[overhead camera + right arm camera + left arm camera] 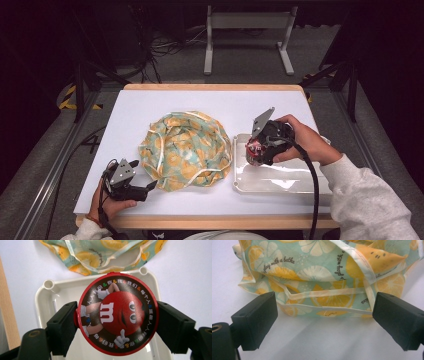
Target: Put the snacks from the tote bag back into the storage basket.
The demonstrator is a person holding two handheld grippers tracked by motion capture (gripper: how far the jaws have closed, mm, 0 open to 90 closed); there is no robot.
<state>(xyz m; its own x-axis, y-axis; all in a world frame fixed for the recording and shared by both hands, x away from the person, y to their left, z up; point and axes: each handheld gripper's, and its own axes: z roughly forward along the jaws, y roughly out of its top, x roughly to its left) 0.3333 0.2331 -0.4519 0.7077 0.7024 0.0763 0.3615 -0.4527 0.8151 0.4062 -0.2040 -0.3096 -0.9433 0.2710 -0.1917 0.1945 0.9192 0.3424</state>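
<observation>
A crumpled fabric bag point(184, 150) with an orange-and-lemon print and cream trim lies in the middle of the white table. My left gripper point(136, 176) rests low at the bag's near-left edge, open, its jaws wide apart with the bag's hem point(324, 305) just beyond them. My right gripper point(255, 149) hovers over the left end of a white plastic tray point(280, 182) and is shut on a round red M&M's container point(117, 313), whose printed lid faces the camera in the right gripper view. The bag point(105, 255) lies beyond the tray's rim point(47, 285) there.
The table top point(150, 105) has a wooden edge point(210, 87). Beyond it stand a grey metal frame point(247, 40) and cables on the floor. Dark stands flank the table on both sides.
</observation>
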